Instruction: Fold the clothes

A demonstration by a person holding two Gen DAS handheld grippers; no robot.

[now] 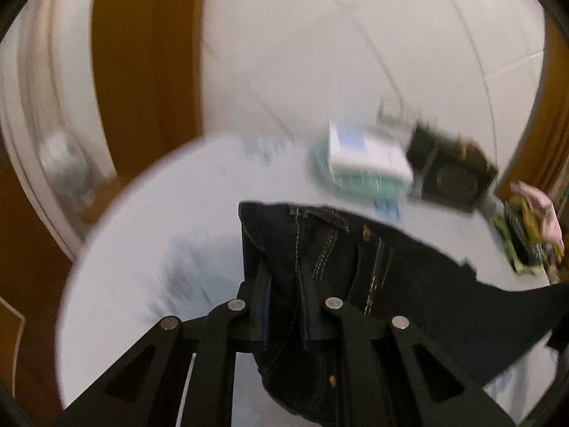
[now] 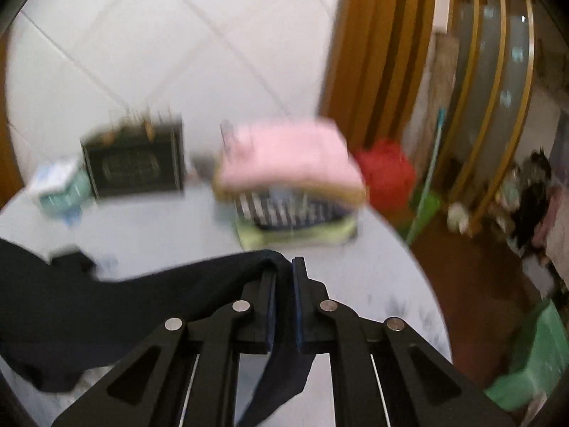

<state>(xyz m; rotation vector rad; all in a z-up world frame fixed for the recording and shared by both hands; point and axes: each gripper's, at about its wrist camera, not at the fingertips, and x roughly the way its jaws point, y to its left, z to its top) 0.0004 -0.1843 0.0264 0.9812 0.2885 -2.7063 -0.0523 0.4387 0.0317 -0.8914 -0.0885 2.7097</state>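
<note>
Left gripper (image 1: 284,306) clamped on dark jeans (image 1: 320,249) waistband, right gripper (image 2: 283,295) pinching the jeans' far end, above white table (image 1: 142,249), pink folded pile (image 2: 288,153) far right

A round, pale bench (image 1: 142,249) stands against a white tiled wall (image 2: 142,53). Brown wooden framing (image 1: 142,53) flanks the wall on either side. To the right, a gold-framed glass partition (image 2: 498,71) rises over a dark reddish-brown floor (image 2: 473,284).
</note>
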